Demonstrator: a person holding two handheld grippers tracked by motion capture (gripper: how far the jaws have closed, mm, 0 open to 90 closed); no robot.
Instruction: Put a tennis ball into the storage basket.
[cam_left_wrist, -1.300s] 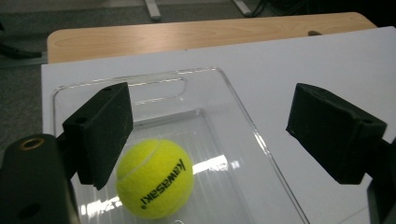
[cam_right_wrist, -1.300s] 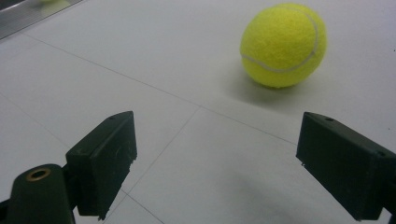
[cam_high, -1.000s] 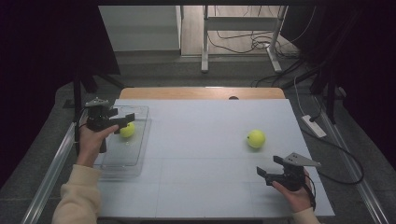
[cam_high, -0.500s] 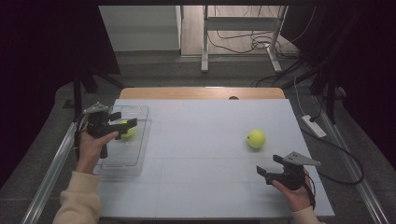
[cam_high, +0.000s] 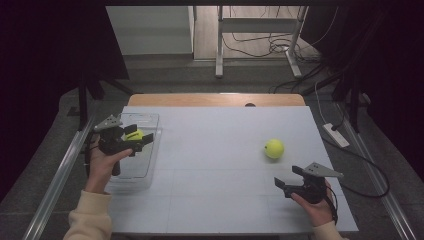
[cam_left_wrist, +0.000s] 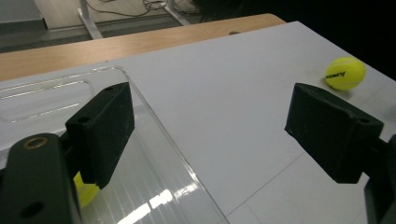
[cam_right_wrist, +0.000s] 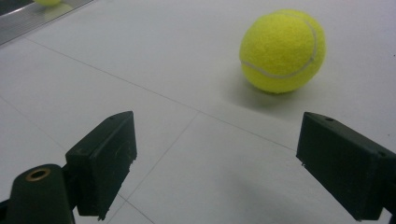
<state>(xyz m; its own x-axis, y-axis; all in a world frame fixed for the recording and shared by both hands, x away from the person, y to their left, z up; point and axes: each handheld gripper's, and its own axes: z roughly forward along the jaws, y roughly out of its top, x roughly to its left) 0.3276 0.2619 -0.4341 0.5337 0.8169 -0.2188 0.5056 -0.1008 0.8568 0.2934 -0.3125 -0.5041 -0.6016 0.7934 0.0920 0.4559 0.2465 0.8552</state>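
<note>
Two yellow tennis balls make up the job as I read it: one ball in the tray (cam_high: 134, 134) is already lying inside the clear plastic tray (cam_high: 150, 150) at the left side of the white counter (cam_high: 215, 165), and a second ball (cam_high: 274, 148) sits loose on the bare counter towards the right, well apart from the tray. So I judge the work about half done, with one ball delivered and one left to fetch. My left tongs (cam_high: 138, 138) hang above the tray, just over the ball that is in it, and their jaws stand apart with nothing between them; in the left gripper view I see the tray's transparent wall (cam_left_wrist: 159, 140) running between the two black jaws, a sliver of yellow ball (cam_left_wrist: 86, 191) low at the left behind one jaw, and the loose ball (cam_left_wrist: 345, 73) far off at the right. My right tongs (cam_high: 285, 181) rest low near the front right of the counter, also spread wide and empty. In the right gripper view the loose ball (cam_right_wrist: 282, 50) lies ahead of the jaws, near but not touching. What remains, I think, is to close on this ball and carry it across to the tray.
</note>
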